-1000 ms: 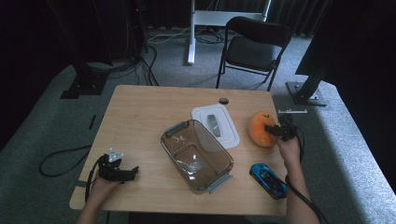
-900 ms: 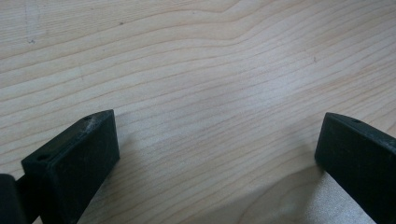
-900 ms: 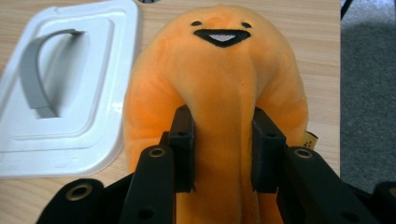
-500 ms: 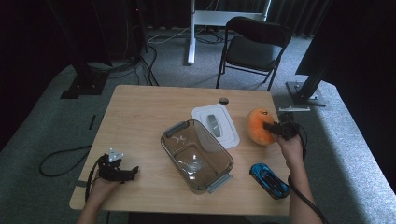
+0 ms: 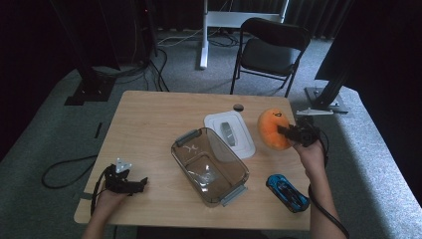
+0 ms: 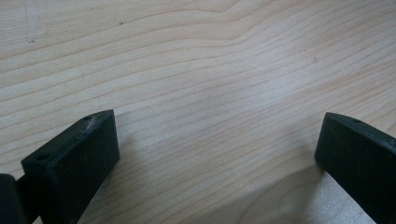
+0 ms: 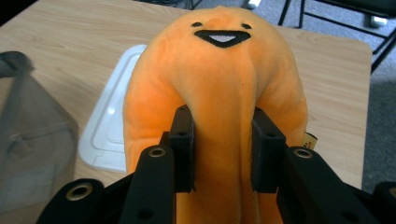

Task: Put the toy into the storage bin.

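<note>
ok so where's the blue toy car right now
In the high view the small blue toy car lies near the front right corner of the wooden table, right of the clear plastic container, beside the person's right forearm.

Your right gripper (image 7: 222, 149) has matt black plastic jaws, and they pinch a fold of the orange plush toy (image 7: 219, 93), a soft, short-napped cloth with a stitched face. Under your left gripper (image 6: 219, 154) the table (image 6: 196, 70) is pale wood with a smooth, faintly shiny grain. The container (image 5: 209, 164) looks like clear smoky plastic, its lid (image 5: 229, 133) white glossy plastic, the toy car (image 5: 287, 192) shiny blue.
</note>
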### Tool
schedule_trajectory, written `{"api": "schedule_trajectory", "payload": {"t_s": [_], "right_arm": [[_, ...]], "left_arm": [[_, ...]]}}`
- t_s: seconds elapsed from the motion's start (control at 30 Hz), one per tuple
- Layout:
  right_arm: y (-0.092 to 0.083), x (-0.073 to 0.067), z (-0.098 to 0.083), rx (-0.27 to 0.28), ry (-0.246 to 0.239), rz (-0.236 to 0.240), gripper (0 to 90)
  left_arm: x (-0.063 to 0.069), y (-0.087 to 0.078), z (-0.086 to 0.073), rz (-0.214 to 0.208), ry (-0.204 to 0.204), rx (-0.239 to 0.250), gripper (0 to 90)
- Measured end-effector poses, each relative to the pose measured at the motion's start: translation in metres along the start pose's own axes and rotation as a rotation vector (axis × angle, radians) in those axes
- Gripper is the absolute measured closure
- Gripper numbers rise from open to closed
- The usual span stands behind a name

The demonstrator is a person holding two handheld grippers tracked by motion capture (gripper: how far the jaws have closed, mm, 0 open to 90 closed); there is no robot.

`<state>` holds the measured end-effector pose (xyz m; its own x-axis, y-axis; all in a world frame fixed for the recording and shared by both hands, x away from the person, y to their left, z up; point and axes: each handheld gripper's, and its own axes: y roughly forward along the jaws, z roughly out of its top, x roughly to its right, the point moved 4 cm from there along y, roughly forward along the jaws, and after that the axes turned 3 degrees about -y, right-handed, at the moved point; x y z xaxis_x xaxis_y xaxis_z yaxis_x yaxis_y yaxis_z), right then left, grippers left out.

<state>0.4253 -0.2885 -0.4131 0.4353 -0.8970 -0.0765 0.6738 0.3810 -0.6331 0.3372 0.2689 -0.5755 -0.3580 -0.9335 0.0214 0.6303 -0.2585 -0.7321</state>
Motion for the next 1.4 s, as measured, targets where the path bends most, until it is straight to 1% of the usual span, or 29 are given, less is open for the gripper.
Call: {"api": "schedule_trajectory", "payload": {"t_s": [0.07,0.3,0.33,0.37,0.4,0.47,0.5,0.53,0.57,0.63,1.03,1.13,1.2,1.27,1.33,1.37,1.4], "right_arm": [[-0.003,-0.006,0.004,0.009,-0.018,0.009,67.2],[-0.017,-0.030,0.016,0.050,-0.069,0.064,67.1],[-0.017,-0.030,0.016,0.050,-0.069,0.064,67.1],[-0.022,-0.038,0.020,0.061,-0.087,0.081,67.1],[-0.022,-0.038,0.020,0.061,-0.087,0.081,67.1],[-0.025,-0.045,0.024,0.068,-0.107,0.089,67.1],[-0.025,-0.045,0.024,0.068,-0.107,0.089,67.1],[-0.027,-0.050,0.025,0.071,-0.120,0.095,67.1],[-0.031,-0.059,0.028,0.083,-0.141,0.115,67.0],[-0.033,-0.064,0.029,0.090,-0.150,0.128,67.0],[-0.045,-0.102,0.034,0.112,-0.232,0.223,66.9],[-0.045,-0.111,0.033,0.115,-0.252,0.248,66.8],[-0.045,-0.117,0.032,0.117,-0.257,0.268,66.8],[-0.043,-0.125,0.029,0.109,-0.273,0.287,66.8],[-0.043,-0.127,0.029,0.107,-0.279,0.293,66.8],[-0.042,-0.135,0.026,0.099,-0.296,0.305,66.8],[-0.042,-0.138,0.025,0.099,-0.301,0.314,66.8]], "left_arm": [[0.000,0.000,0.000,0.001,-0.001,0.000,0.1],[0.000,0.000,0.000,0.001,0.001,0.000,0.1],[0.000,0.000,0.000,0.001,0.001,0.000,0.1],[0.000,0.000,0.000,0.001,0.000,0.001,0.1],[0.000,0.000,0.000,0.001,0.000,0.001,0.1],[0.000,0.000,0.000,0.001,0.000,-0.001,0.1],[0.000,0.000,0.000,0.001,0.000,-0.001,0.1],[0.000,0.000,0.000,0.001,0.000,0.000,0.1],[0.000,0.000,0.000,0.001,0.000,0.001,0.1],[0.000,0.000,0.000,0.000,-0.002,0.001,0.1],[0.000,0.000,0.000,0.001,0.000,-0.001,0.1],[0.000,0.000,0.000,0.001,0.000,-0.001,0.1],[0.000,0.000,0.000,0.001,0.000,-0.001,0.1],[0.000,0.000,0.000,0.001,0.000,-0.001,0.1],[0.000,0.000,0.000,0.001,0.000,-0.001,0.1],[0.000,0.000,0.000,0.001,0.000,-0.001,0.1],[0.000,0.000,0.000,0.000,-0.002,-0.001,0.1]]}}
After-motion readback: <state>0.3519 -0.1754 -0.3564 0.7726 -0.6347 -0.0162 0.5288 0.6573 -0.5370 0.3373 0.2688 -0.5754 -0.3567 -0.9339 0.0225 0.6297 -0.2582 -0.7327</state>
